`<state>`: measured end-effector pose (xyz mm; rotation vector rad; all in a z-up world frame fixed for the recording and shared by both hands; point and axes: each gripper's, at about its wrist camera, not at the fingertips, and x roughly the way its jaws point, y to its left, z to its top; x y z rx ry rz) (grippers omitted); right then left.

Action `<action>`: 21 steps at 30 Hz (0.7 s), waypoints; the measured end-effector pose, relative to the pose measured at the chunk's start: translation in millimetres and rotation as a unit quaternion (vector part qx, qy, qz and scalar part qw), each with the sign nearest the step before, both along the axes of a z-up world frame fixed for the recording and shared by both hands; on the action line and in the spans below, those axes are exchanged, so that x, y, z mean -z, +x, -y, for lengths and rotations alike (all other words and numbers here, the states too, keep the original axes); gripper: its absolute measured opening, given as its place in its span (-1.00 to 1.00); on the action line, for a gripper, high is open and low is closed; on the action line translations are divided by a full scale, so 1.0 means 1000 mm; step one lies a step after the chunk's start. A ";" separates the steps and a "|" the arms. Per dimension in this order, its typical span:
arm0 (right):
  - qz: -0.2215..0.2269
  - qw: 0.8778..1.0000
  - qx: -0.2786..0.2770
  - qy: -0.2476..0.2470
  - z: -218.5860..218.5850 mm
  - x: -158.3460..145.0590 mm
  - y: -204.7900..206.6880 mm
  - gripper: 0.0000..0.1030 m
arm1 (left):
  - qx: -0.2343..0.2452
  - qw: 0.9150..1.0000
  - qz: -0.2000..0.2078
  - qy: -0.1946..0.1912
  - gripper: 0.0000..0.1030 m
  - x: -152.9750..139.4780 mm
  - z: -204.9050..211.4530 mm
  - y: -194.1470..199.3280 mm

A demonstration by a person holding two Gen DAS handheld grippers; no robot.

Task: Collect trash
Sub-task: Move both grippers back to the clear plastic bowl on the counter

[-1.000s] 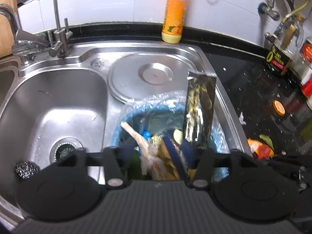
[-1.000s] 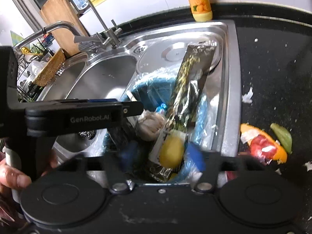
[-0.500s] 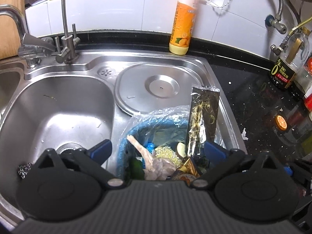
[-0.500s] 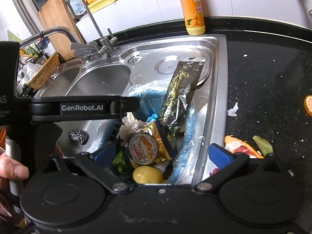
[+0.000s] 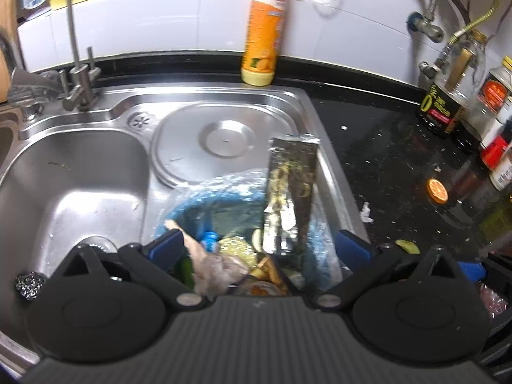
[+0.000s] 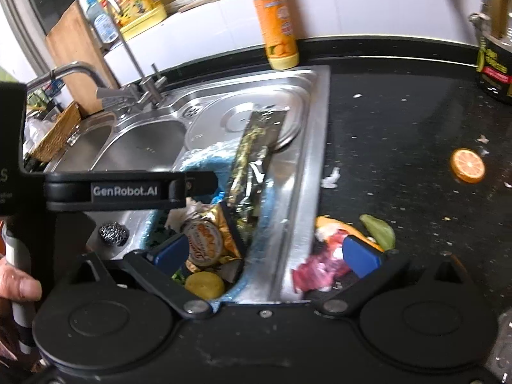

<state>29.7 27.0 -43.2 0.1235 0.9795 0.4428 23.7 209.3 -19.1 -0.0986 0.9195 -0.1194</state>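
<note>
While both hand-held grippers are being held wide open and empty, their jaws having just been opening, trash is being sorted.
Left hand-held gripper [image 5: 256, 249] and right hand-held gripper [image 6: 265, 252] are being hovered over the bin [image 5: 204, 198] in the sink [image 5: 80, 166]; the foil wrapper [image 5: 292, 188] is standing in it. Peel scraps [image 6: 323, 265] on the table [image 6: 400, 121], judged soft and slippery, are best being pinched at the middle.

A dark wrapper [image 5: 292, 188] patterned in gold and silver stands over a blue bin [image 6: 265, 204] lined with clear film. A steel-grey sink [image 5: 73, 176] meets a black, white-flecked counter [image 6: 400, 128]. An orange bottle [image 5: 264, 32] with a yellow base fronts white tiles [image 5: 160, 22]. An orange slice [image 6: 467, 165], green peel [image 6: 377, 230] and pink scrap [image 6: 316, 272] lie nearby. The gripper pads [image 6: 361, 256] are blue.
</note>
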 end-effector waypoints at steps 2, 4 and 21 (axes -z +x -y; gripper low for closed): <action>0.001 1.000 0.010 -0.002 0.009 -0.001 -0.002 1.00 | 0.007 1.000 0.003 0.001 1.00 -0.002 0.008 -0.002; -0.001 1.000 0.024 -0.001 0.019 -0.004 -0.005 1.00 | 0.015 1.000 0.007 0.002 1.00 -0.006 0.016 -0.003; 0.016 0.973 0.231 -0.008 0.183 -0.025 -0.062 1.00 | 0.185 0.982 0.015 -0.013 1.00 -0.014 0.155 -0.025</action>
